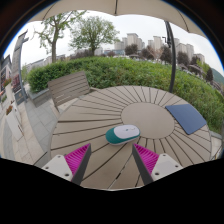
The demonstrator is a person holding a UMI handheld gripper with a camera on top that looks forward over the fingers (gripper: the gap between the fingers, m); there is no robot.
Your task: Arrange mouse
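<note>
- The mouse (125, 132), white on a teal base, lies on the round slatted bench (95, 112), just ahead of the gripper (112, 159).
- Its jaws stand apart, holding nothing.
- A good approach goes straight in and low, straddling the mouse's sides evenly.
- A dark mat (187, 118) lies well to the side, probably the mouse's place.
- The mouse's buttons and heading are hard to make out.

The table (120, 110) is matt, weathered wooden slats, the mouse (124, 133) smooth plastic in white and teal with a slight sheen, the mouse pad (186, 117) dark and matt, the gripper's pads (78, 157) ribbed magenta.
</note>
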